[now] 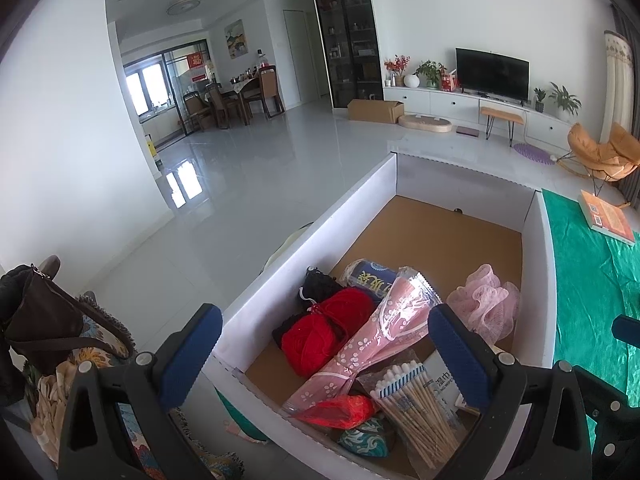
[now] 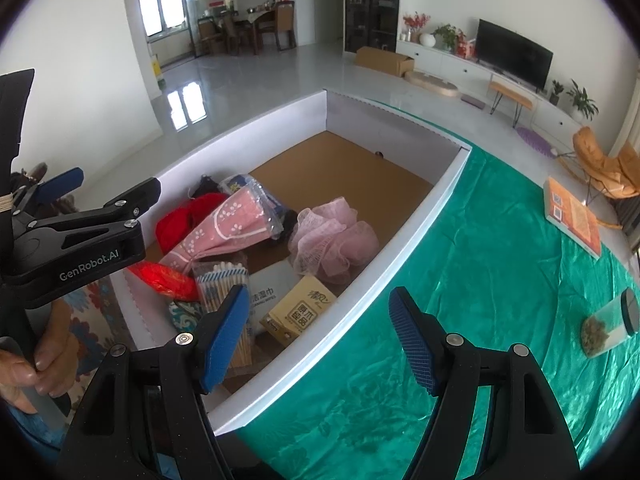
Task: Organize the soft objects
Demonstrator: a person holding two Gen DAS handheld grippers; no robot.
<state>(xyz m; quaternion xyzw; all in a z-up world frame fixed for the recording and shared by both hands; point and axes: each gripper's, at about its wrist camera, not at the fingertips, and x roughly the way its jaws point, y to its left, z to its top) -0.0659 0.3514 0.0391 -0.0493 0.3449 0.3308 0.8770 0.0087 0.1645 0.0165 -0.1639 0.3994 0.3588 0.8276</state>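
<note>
1. The left tool [image 1: 324,344] hangs wide open over the near end of the box [image 1: 542,264], gripping nothing.
2. The right tool [image 2: 316,336] is just as wide, empty, straddling the box's wall above the green tabletop [image 2: 480,280].
3. In the box, the pink pouch [image 1: 376,332] lies across the red yarn [image 1: 320,328]; something black behind the yarn is mostly hidden.
4. The loofah [image 1: 486,300] sits apart, by the right wall.
5. The swabs [image 1: 416,404] cover the wipes pack; its label is cut off.
6. A jar [image 2: 612,322] lies on the cloth; I cannot make out its contents.
</note>
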